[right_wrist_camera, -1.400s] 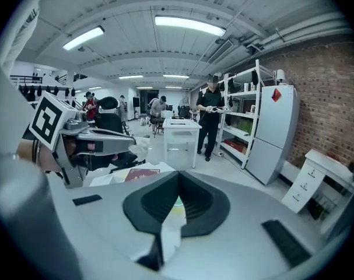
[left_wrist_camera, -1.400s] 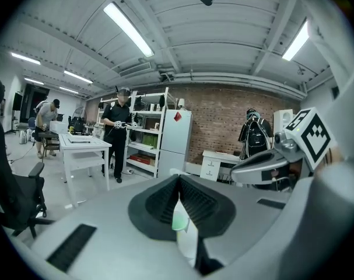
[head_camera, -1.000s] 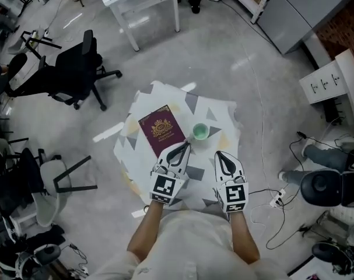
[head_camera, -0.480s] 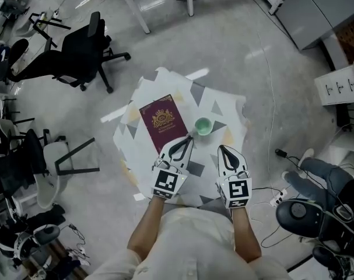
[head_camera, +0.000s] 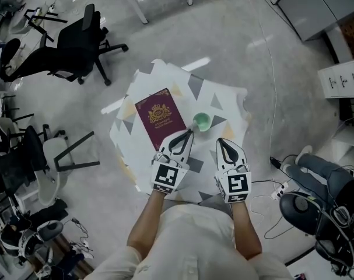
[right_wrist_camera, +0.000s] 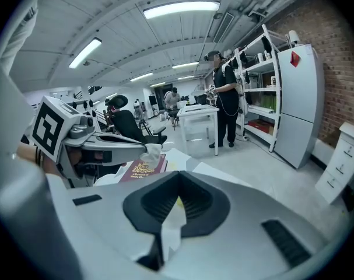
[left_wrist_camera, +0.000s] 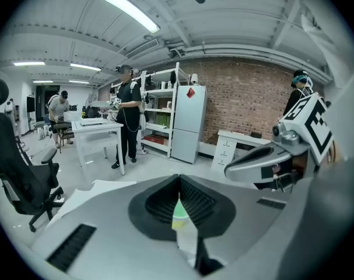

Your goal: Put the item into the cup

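Note:
A small green cup (head_camera: 201,121) stands on a low table under a patterned cloth (head_camera: 223,107), next to a maroon book (head_camera: 160,116). My left gripper (head_camera: 190,133) is shut, its tip just short of the cup on the near left. The right gripper view shows a crumpled white paper piece (right_wrist_camera: 152,152) pinched at that tip, over the book (right_wrist_camera: 143,169). In the left gripper view the cup (left_wrist_camera: 179,214) shows through the slit behind the closed jaws. My right gripper (head_camera: 220,140) is shut with nothing visible in it, near and right of the cup.
Black office chairs (head_camera: 72,45) stand on the floor at left. A white table's legs (head_camera: 139,7) are at the back. A seated person's legs (head_camera: 316,171) and cables (head_camera: 276,188) are at right. Shelves, a fridge (left_wrist_camera: 187,124) and standing people (left_wrist_camera: 127,118) lie farther off.
The head view has shifted a little. Both grippers stay shut near the cup, with the left tip slightly closer to it.

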A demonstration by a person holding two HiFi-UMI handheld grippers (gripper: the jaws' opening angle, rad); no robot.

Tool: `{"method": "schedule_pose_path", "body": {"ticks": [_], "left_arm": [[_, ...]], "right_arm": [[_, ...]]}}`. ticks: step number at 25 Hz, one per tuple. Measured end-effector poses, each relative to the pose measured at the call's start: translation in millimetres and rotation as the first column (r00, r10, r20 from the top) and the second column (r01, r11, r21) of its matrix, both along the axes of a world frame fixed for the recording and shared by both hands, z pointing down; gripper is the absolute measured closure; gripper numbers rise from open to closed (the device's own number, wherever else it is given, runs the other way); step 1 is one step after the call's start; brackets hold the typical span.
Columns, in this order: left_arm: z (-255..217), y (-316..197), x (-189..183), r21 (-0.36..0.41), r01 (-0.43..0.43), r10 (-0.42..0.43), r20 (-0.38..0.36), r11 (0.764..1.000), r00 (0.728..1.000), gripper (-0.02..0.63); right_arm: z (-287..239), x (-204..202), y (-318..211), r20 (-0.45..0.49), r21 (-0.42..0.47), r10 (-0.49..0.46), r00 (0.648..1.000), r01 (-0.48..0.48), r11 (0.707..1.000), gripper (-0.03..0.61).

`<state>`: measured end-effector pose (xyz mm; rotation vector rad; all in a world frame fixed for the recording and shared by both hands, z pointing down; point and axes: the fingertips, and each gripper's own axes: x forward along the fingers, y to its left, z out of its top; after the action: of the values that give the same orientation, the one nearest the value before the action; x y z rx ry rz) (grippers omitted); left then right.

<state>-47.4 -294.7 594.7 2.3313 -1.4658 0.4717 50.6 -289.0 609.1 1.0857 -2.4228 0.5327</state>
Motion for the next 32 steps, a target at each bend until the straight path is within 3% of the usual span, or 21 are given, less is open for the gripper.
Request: {"method": "schedule_pose_path", "body": {"ticks": [32], "left_arm": [[61, -18, 18, -0.094, -0.062, 0.064, 0.021, 0.994, 0.998, 0.597]], "right_arm": [[46, -9, -4, -0.011, -0.081, -0.015, 1.0, 0.014, 0.997, 0.573]]}}
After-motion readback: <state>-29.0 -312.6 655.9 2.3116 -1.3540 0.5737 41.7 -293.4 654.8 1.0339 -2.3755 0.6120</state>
